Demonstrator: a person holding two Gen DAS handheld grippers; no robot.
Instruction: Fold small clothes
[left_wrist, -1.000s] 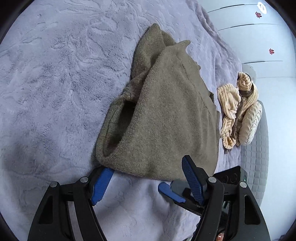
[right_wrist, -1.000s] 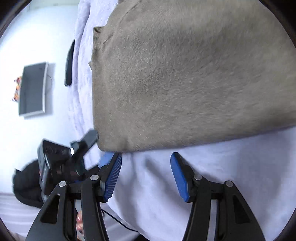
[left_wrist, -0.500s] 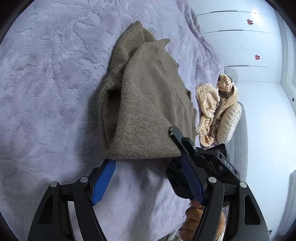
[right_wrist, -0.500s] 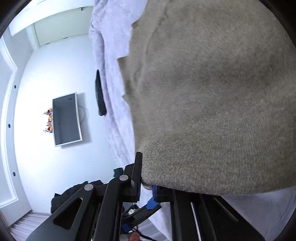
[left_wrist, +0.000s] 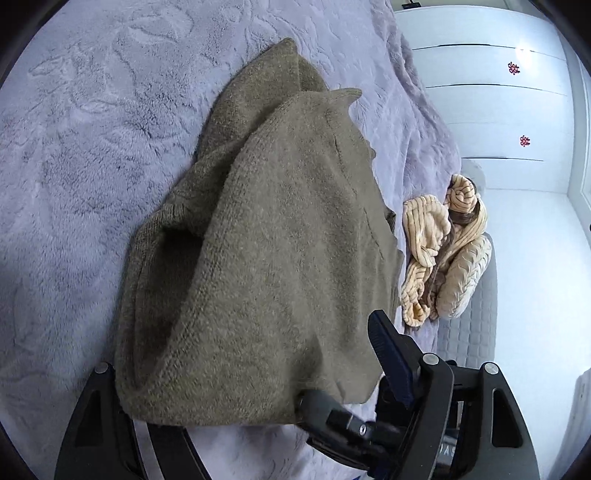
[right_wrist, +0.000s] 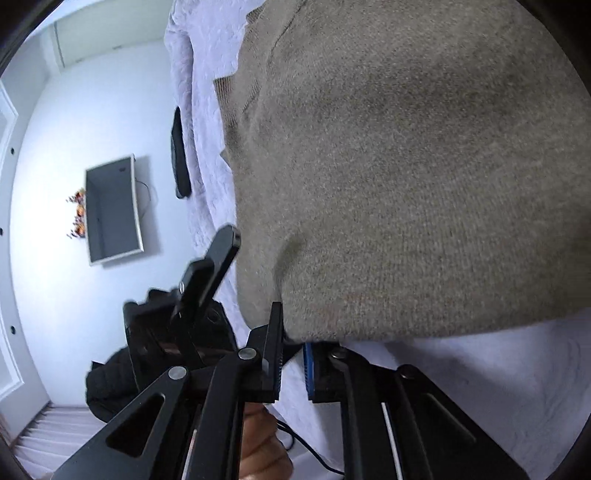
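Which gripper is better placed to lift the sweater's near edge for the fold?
Right. The right gripper is shut on the sweater at its near hem. The left gripper has hem draped between its opening jaws, its pads not pressing, so it would have to close first.

Home bedroom: plush bedspread (left_wrist: 92, 147), wall-mounted TV (right_wrist: 112, 210), white wardrobe doors (left_wrist: 491, 110).

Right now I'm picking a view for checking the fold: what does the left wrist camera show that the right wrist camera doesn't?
Only the left wrist view shows the striped beige clothes beside the sweater and the white drawer fronts.

Only the right wrist view shows the wall screen and the right gripper pinching the sweater's hem.

Both show the olive sweater and the lavender blanket.
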